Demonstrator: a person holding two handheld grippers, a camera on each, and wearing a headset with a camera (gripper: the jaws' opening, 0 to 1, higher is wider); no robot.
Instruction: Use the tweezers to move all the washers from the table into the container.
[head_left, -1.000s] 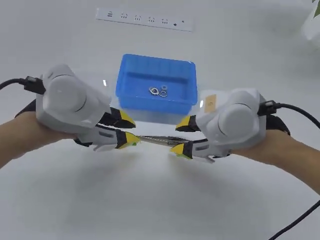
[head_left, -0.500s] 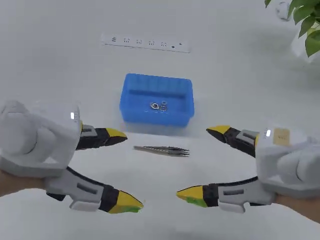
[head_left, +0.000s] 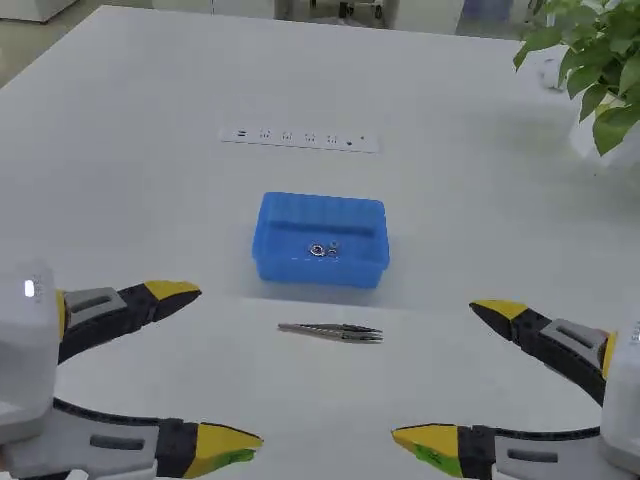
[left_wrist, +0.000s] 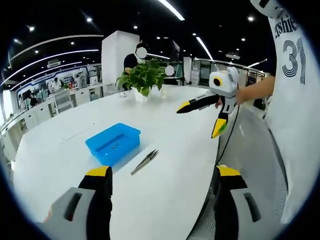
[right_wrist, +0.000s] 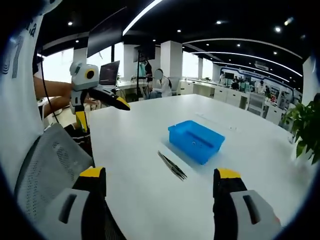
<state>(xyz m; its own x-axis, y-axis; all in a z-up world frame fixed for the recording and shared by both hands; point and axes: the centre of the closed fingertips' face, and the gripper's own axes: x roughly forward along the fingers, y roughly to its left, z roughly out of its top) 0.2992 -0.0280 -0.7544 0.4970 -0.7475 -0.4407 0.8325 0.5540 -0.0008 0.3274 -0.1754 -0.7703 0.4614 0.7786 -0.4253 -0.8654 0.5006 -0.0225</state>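
The blue container (head_left: 320, 272) stands mid-table with a few metal washers (head_left: 322, 249) inside it. The tweezers (head_left: 330, 332) lie flat on the white table just in front of it, touched by nothing. My left gripper (head_left: 225, 365) is at the lower left, open and empty. My right gripper (head_left: 436, 370) is at the lower right, open and empty as well. In the left gripper view my jaws stand wide apart, with the container (left_wrist: 120, 150), tweezers (left_wrist: 145, 161) and right gripper (left_wrist: 197, 122) beyond. The right gripper view shows the container (right_wrist: 187, 145), tweezers (right_wrist: 172, 166) and left gripper (right_wrist: 105, 117).
A white power strip (head_left: 300, 138) lies behind the container. A potted plant (head_left: 590, 60) stands at the far right. A grey mesh chair (right_wrist: 50, 170) sits at the near table edge. People sit at desks in the background.
Both grippers have let go of the tweezers, opened wide and drawn back and apart toward the near edge. The tweezers now lie alone on the table. The head camera has pulled back.
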